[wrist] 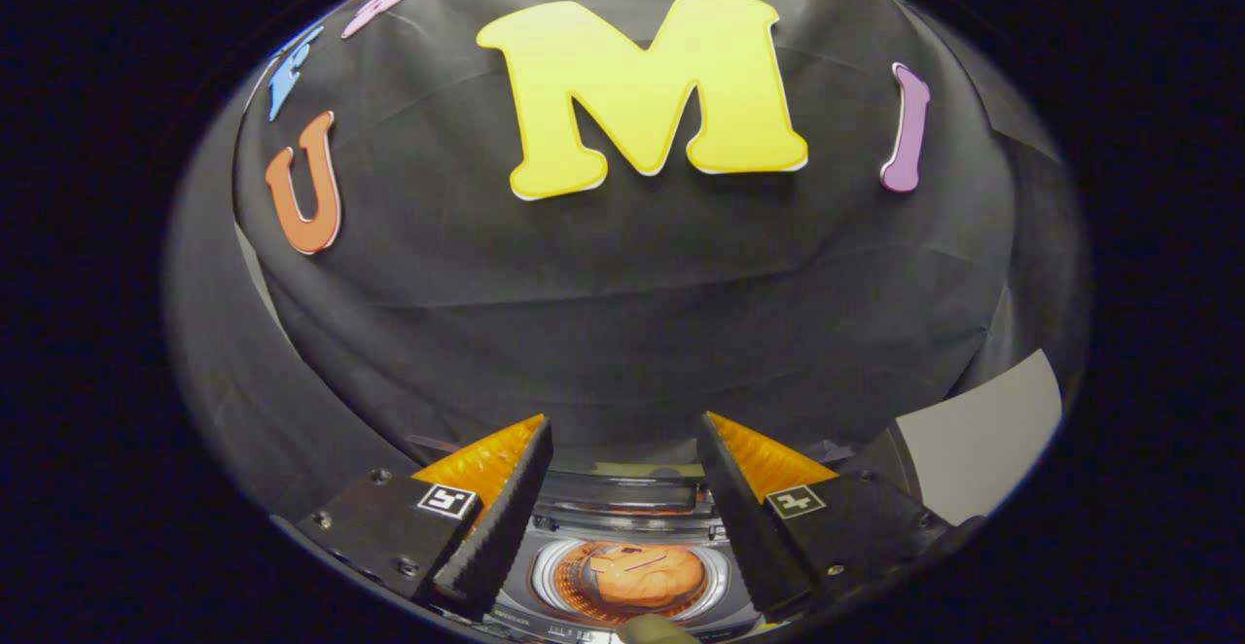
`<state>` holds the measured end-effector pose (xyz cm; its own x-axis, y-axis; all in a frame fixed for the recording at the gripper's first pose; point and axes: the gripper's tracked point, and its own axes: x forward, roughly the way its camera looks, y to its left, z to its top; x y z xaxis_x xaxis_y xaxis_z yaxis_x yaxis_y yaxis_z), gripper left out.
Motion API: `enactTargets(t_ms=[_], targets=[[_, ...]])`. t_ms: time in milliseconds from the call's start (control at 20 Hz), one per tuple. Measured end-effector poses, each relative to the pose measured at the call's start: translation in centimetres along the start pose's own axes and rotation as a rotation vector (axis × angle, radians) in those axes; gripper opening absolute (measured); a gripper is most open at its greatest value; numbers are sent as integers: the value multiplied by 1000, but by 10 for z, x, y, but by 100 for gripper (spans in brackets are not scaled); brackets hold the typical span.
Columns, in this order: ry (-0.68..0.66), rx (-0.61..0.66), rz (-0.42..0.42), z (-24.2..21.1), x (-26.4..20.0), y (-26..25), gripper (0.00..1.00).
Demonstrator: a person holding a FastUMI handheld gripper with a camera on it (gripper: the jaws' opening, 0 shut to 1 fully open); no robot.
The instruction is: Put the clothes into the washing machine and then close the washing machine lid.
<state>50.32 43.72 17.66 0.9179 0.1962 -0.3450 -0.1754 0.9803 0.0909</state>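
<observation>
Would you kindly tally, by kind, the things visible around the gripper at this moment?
Washing machine: 1, lid open
Orange garment in the drum: 1
Grey panel beyond the fingers: 1
Gripper: 1, fingers open, holding nothing
Total: 4

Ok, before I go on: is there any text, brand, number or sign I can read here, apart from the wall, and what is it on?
Nothing legible.
Washing machine control strip: fine print, too small and blurred to read.
Square tags on the tongs: black-and-white coded patterns, no words.
The tongs are open and empty above the drum, which holds an orange garment.
</observation>
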Motion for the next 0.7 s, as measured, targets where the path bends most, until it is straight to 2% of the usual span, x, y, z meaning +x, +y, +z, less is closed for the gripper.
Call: enactTargets(t_ms=[400,700], targets=[[83,-18,-58,-25,52,1,94],[-6,-37,-78,-25,55,2,94]])
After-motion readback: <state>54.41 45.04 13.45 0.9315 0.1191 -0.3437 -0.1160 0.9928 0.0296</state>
